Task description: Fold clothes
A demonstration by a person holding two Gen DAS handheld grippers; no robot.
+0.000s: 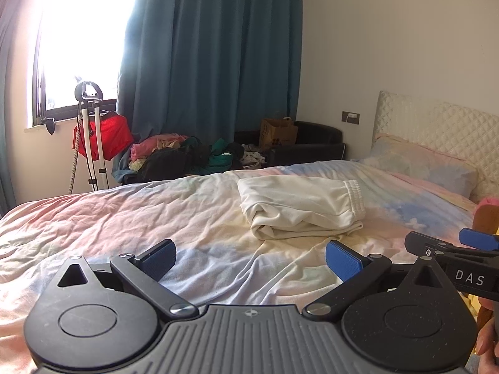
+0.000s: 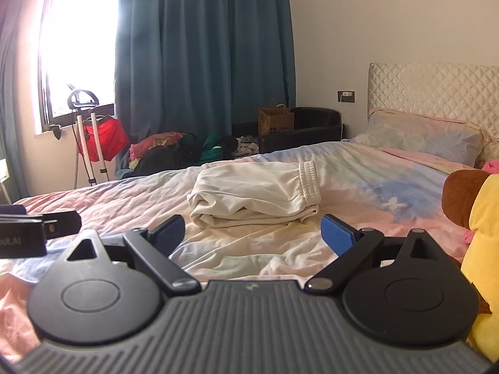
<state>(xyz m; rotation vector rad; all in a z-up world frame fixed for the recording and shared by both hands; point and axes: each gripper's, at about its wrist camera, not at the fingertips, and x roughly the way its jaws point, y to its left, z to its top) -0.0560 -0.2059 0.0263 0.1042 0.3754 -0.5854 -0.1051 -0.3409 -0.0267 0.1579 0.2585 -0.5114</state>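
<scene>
On the bed (image 1: pixel 93 218), we find the trousers (image 1: pixel 299 208) folded; both claws, left (image 1: pixel 251 260) and right (image 2: pixel 252 233), gape empty. Snagging the top layer risks unfolding it.

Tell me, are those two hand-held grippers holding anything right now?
Nothing. The left hand-held gripper and the right hand-held gripper both stand open above the bedspread; the folded cream trousers lie untouched ahead of them.

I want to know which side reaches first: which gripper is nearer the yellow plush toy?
Right. The right gripper, jaws open, sits just beside the yellow plush toy, which lies on its right. The left gripper, also open, is farther away, on the right gripper's other side.
</scene>
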